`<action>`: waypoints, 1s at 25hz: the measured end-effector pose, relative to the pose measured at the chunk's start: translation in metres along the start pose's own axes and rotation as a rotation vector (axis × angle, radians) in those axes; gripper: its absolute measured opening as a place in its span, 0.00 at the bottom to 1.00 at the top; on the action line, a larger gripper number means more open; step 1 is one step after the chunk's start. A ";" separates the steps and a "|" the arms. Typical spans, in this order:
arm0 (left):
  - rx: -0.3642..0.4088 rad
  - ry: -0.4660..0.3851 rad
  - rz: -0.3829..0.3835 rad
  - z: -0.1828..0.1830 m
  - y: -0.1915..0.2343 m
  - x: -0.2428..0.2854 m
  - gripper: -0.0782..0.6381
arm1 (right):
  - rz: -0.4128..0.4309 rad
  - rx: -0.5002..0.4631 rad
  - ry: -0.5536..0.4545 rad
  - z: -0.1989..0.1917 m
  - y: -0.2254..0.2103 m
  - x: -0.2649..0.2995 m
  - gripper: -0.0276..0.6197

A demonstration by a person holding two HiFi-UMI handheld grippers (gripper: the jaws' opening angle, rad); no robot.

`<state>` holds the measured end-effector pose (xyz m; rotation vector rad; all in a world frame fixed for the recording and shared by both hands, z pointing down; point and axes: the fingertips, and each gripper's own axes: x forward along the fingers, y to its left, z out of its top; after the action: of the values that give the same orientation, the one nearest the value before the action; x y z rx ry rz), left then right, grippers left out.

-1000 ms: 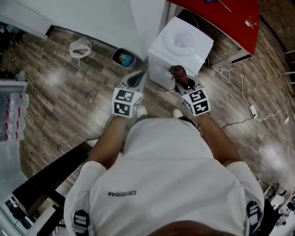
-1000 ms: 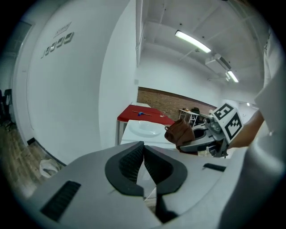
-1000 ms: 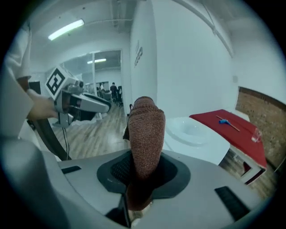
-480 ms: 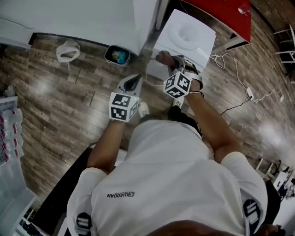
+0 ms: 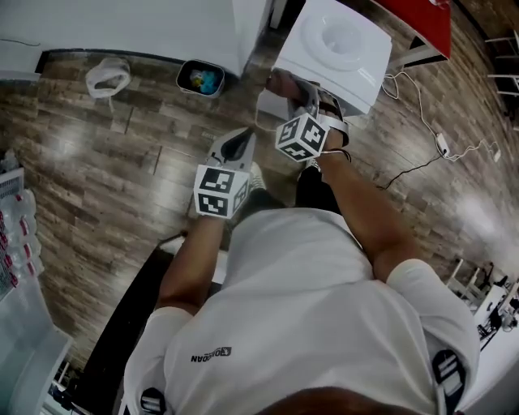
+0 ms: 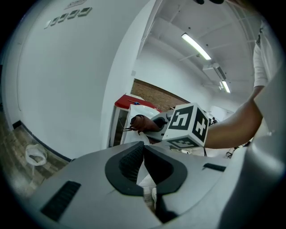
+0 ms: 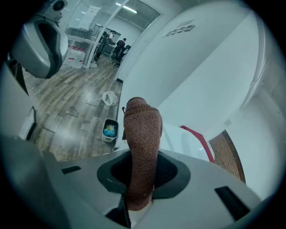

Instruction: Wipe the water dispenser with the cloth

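Cloth: a brown woven cloth [image 7: 142, 147] is pinched between the two jaws of the right gripper, and its bunched end stands up past the pads.
Cloth position: in the head view the cloth [image 5: 285, 83] is held at the near left corner of the dispenser, below its top edge; whether it touches the casing cannot be told.
Water dispenser: a white box-shaped water dispenser [image 5: 340, 49] with a round recess in its top stands on the floor, next to the white wall.
Right gripper: the right gripper [image 7: 143, 173] is clamped on the cloth, with its dark pads pressed against both sides of the fabric; it is pointed towards the dispenser.
Left gripper: the left gripper [image 6: 143, 155] is held lower and nearer the person, well apart from the dispenser; its pads are pressed together at the tips, with nothing between them.
Marker cube: the right gripper's black-and-white marker cube [image 6: 187, 125] is seen from the left gripper view, with the cloth just beyond it.
Floor: a grey-brown wooden plank floor [image 5: 122, 162] carries everything.
Bin: a small dark bin with colourful contents [image 5: 200, 79] is set against the wall, left of the dispenser.
Bag: a white ring-shaped bag [image 5: 107, 75] lies further left along the same wall.
Cable: a white plug block on a cable [image 5: 442, 146] lies on the floor right of the dispenser.
Red top: a red-topped piece of furniture [image 5: 426, 20] is seen behind the dispenser.
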<state>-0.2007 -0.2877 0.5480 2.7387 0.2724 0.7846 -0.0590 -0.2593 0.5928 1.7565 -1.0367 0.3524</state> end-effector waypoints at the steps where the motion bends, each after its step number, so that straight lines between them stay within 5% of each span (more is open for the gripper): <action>1: -0.007 0.002 0.000 -0.002 0.001 0.001 0.11 | 0.009 -0.007 0.007 -0.002 0.006 0.002 0.18; 25: -0.132 0.121 0.111 -0.073 0.040 -0.009 0.11 | 0.149 0.012 0.176 -0.080 0.128 0.140 0.18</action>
<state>-0.2438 -0.3125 0.6156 2.6052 0.0904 0.9632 -0.0584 -0.2704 0.7979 1.6301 -1.0422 0.5967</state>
